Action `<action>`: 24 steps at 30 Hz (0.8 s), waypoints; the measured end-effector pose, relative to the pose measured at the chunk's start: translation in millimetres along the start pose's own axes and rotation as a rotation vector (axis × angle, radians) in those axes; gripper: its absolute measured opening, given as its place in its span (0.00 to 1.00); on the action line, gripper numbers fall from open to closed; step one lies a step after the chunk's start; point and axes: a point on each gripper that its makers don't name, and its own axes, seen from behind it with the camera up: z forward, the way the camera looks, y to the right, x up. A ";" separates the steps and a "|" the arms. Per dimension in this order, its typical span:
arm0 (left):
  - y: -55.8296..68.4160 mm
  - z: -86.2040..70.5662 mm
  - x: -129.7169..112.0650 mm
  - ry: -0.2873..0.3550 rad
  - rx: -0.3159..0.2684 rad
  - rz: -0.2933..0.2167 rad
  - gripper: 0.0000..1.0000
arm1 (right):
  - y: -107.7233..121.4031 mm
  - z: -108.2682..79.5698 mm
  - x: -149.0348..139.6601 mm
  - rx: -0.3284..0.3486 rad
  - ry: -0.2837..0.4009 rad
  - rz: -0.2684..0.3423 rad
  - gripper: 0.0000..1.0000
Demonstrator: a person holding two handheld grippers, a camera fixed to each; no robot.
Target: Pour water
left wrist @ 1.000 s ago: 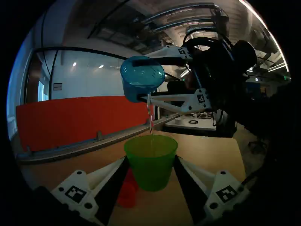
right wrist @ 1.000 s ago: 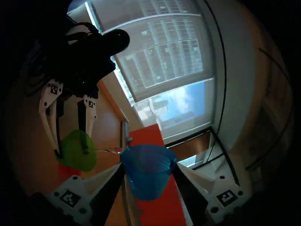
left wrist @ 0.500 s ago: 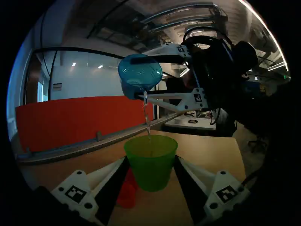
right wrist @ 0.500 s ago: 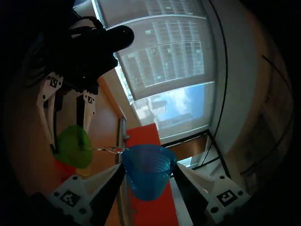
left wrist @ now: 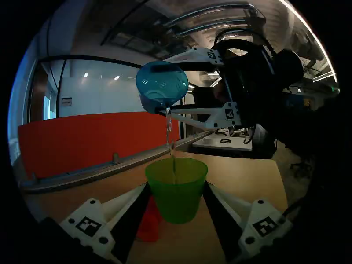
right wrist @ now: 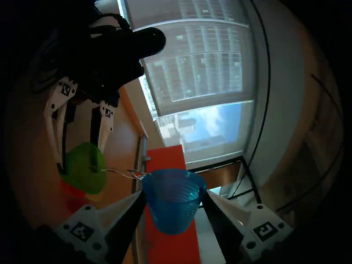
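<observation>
Wooden table (left wrist: 246,176), green cup (left wrist: 177,193) (upright) within left gripper (left wrist: 177,187)

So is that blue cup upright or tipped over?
Tipped. The blue cup hangs nearly on its side, and a thin stream of water runs from its rim into the upright green cup below.

green cup (left wrist: 177,191): we see translucent plastic, smooth, slight sheen
blue cup (right wrist: 173,200): translucent plastic, glossy, we note ribbed rings on its wall
left gripper fingers (left wrist: 114,207): white plastic, matt
right gripper fingers (right wrist: 237,215): same white matt plastic
table (left wrist: 246,176): we read it as wood-look, smooth, matt
partition (left wrist: 88,136), left of frame: orange-red, matt, material unclear to us
</observation>
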 end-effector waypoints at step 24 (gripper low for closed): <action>2.1 1.9 -2.6 -0.009 -0.006 0.004 0.82 | 7.8 0.2 2.5 -0.019 -0.002 -0.081 0.89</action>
